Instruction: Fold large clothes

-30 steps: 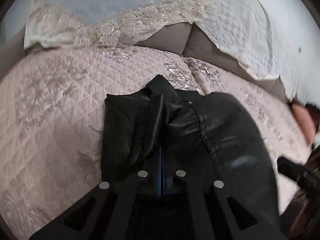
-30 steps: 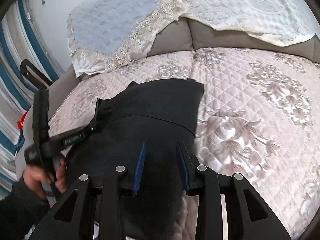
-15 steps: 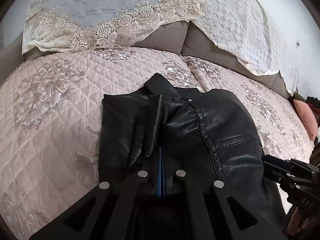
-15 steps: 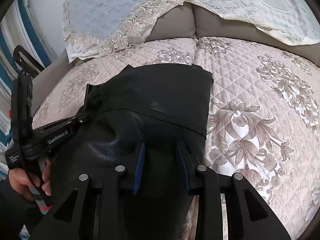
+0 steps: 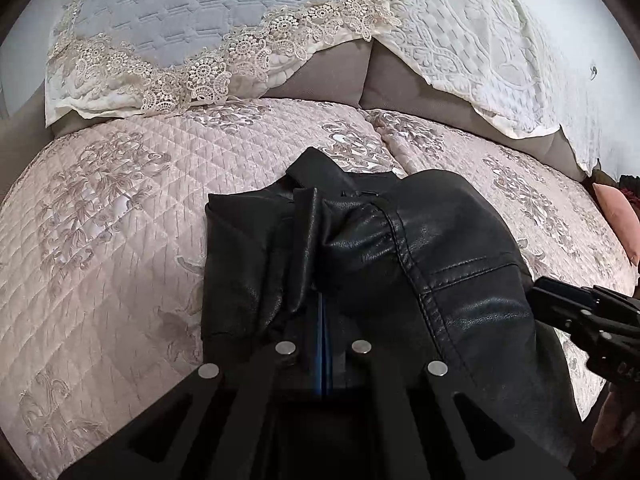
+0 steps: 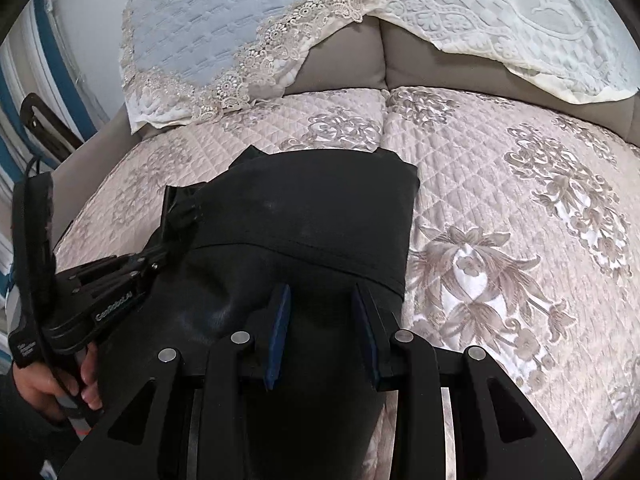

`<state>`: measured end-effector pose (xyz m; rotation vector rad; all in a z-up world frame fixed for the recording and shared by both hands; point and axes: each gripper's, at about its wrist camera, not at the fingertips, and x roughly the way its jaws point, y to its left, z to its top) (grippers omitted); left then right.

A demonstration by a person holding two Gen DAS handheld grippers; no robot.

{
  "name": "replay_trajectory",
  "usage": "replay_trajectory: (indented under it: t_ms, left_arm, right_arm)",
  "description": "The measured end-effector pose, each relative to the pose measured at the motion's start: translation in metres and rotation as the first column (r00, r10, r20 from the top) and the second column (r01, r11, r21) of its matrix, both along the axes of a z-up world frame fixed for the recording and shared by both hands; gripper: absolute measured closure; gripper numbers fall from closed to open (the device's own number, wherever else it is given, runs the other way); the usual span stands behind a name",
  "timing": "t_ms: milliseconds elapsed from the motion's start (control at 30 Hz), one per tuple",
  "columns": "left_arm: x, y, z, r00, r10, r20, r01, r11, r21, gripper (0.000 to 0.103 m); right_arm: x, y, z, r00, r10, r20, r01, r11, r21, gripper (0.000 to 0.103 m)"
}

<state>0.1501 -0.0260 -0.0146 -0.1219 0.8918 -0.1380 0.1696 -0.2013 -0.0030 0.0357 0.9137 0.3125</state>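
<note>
A black leather jacket (image 5: 432, 248) lies bunched on a pink quilted sofa cover (image 5: 120, 240); in the right wrist view the jacket (image 6: 320, 208) spreads toward the sofa back. My left gripper (image 5: 323, 308) is shut on a fold of the jacket's left edge, its blue pads pressed together. My right gripper (image 6: 322, 296) is open, its blue pads apart just above the jacket, holding nothing. The left gripper also shows in the right wrist view (image 6: 156, 258), clamped on the jacket's left side. The right gripper's body shows at the right edge of the left wrist view (image 5: 592, 320).
The sofa back (image 5: 332, 72) carries a white lace throw (image 5: 480, 40) and a blue-grey quilted cover (image 5: 192, 8). A pink cushion (image 5: 618, 216) sits at the far right. A striped blue and white curtain (image 6: 24, 120) hangs at the left.
Both grippers have moved closer in over the jacket, which has settled lower on the sofa. The left stays clamped on the fold; the right stays open.
</note>
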Motion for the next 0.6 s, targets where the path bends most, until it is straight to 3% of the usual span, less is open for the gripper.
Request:
replay_trajectory:
  t_ms: [333, 600]
  left_arm:
    - [0.000, 0.000, -0.001, 1.000, 0.005, 0.009, -0.005, 1.000, -0.001, 0.099]
    - [-0.017, 0.003, 0.016, 1.000, 0.010, 0.006, -0.010, 1.000, -0.028, 0.098]
  right_arm:
    - [0.002, 0.008, -0.013, 1.000, 0.023, -0.002, -0.023, 0.999, -0.048, 0.069]
    - [-0.007, 0.000, 0.001, 1.000, 0.007, 0.000, -0.007, 0.998, -0.063, 0.064]
